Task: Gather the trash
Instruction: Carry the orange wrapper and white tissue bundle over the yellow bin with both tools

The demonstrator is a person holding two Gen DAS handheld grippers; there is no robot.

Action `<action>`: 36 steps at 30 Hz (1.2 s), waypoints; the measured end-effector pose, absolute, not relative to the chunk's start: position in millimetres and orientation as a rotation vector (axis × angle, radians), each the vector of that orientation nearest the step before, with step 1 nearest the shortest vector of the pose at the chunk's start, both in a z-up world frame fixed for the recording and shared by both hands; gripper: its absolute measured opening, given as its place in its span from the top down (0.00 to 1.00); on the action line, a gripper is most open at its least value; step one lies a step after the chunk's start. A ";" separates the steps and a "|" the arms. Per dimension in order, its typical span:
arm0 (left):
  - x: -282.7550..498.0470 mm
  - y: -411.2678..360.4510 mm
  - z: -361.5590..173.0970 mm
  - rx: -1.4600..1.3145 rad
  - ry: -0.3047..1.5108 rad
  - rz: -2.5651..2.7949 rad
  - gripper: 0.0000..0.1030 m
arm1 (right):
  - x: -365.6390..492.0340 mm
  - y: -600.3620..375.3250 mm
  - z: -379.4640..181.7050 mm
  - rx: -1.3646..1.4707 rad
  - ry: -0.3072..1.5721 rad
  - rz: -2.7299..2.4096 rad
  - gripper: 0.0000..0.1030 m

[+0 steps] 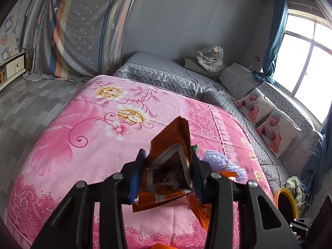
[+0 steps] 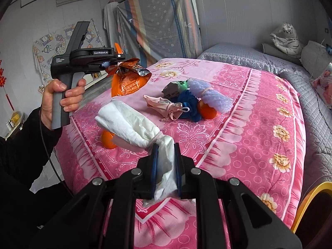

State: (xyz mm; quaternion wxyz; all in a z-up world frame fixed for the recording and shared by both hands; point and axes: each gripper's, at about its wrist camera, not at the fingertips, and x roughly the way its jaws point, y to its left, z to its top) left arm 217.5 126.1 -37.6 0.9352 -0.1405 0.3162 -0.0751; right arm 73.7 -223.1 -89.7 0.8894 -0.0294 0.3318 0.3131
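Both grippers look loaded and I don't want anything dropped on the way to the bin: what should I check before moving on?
1. Left gripper shut on orange snack wrapper: ok.
2. Right gripper shut on white tissue wad: ok.
3. Both loads lifted off pink bedspread: ok.
4. Bin within reach: cannot tell; only a yellow rim shows.
5. Trash all collected: not ok; the pile remains.
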 end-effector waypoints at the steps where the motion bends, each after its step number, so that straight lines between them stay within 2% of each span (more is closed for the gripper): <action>1: 216.3 122.7 -35.9 -0.284 0.644 -0.162 0.63 | 74.4 -226.6 -89.7 -0.052 0.686 0.636 0.87; 16: 208.4 62.8 -22.4 -0.235 0.643 -0.280 0.63 | 78.8 -284.7 -89.7 0.060 0.661 0.437 0.87; 36: 201.3 -64.7 -7.8 -0.124 0.636 -0.526 0.63 | 52.3 -406.0 -69.1 0.201 0.489 -0.059 0.87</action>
